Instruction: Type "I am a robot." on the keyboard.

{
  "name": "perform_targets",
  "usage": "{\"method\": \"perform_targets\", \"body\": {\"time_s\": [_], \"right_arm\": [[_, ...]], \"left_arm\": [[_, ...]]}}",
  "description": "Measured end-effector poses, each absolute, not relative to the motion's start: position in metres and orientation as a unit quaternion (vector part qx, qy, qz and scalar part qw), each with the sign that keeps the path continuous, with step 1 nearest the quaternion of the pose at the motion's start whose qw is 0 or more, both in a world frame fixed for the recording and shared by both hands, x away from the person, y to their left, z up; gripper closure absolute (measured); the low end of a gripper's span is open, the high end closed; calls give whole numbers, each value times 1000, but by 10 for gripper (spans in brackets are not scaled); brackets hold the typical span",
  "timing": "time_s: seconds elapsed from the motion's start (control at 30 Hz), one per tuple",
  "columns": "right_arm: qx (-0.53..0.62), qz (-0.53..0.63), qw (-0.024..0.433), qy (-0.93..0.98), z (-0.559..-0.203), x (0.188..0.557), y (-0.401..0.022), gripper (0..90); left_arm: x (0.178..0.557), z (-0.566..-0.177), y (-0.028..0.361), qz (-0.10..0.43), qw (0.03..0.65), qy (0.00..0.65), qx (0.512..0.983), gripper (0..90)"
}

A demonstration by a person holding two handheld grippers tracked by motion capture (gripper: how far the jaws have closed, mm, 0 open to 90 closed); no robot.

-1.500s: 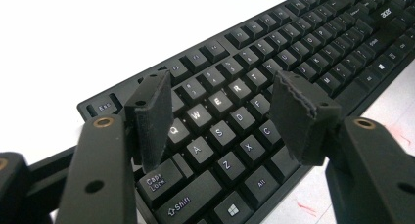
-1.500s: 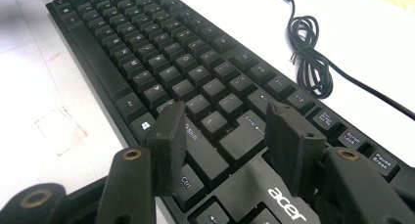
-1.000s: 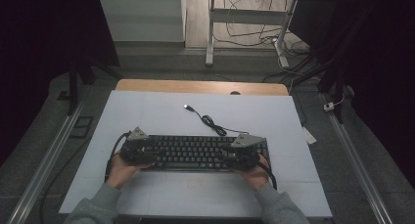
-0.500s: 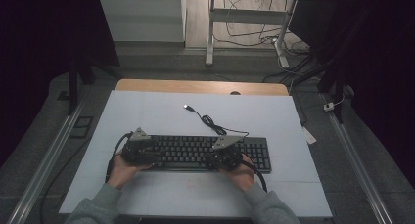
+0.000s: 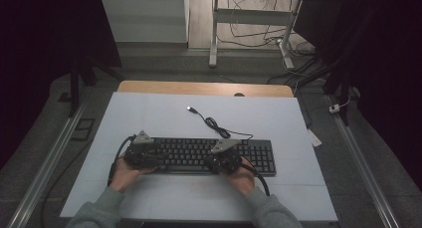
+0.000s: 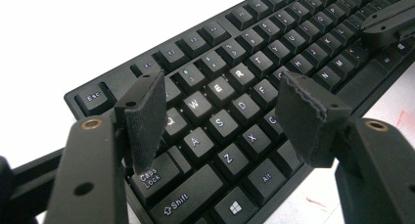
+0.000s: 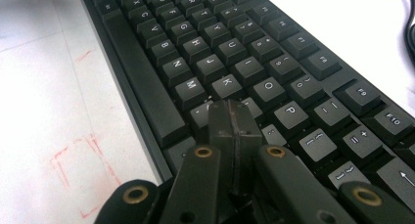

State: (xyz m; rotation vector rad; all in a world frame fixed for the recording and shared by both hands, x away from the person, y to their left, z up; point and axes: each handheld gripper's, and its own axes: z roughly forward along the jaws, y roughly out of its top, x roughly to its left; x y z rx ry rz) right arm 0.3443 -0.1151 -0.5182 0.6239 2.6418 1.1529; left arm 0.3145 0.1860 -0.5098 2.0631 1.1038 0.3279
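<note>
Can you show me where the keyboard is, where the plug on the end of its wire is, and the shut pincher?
keyboard (image 5: 199, 156), high view, on the middle rows of keys.
USB plug (image 5: 190, 109), high view, on the metal tip at the cable's end.
right gripper (image 7: 231, 117), right gripper view, on the closed jaw tips over the keys.

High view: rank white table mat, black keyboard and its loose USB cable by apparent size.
1. White rectangular table mat, by far the largest.
2. Black full-size keyboard, lying on the mat.
3. Thin black USB cable, coiled behind the keyboard, smallest in area though fairly long.
</note>
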Motion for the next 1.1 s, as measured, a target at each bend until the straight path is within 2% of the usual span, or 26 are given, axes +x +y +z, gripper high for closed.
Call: {"method": "perform_targets", "body": {"time_s": [0.4, 0.53, 0.67, 0.87, 1.1], "right_arm": [[219, 421, 122, 872, -504, 341, -135, 893], [230, 432, 134, 862, -501, 342, -150, 726], [250, 435, 149, 852, -499, 342, -168, 608], [269, 430, 162, 847, -500, 341, -193, 527], [282, 433, 175, 838, -499, 334, -221, 488]], "left_arm": [[313, -509, 187, 131, 382, 433, 806, 358], [313, -509, 186, 131, 382, 432, 806, 358], [312, -508, 186, 132, 381, 431, 807, 357], [308, -508, 185, 131, 380, 431, 808, 354], [300, -508, 186, 129, 381, 427, 809, 353]]}}
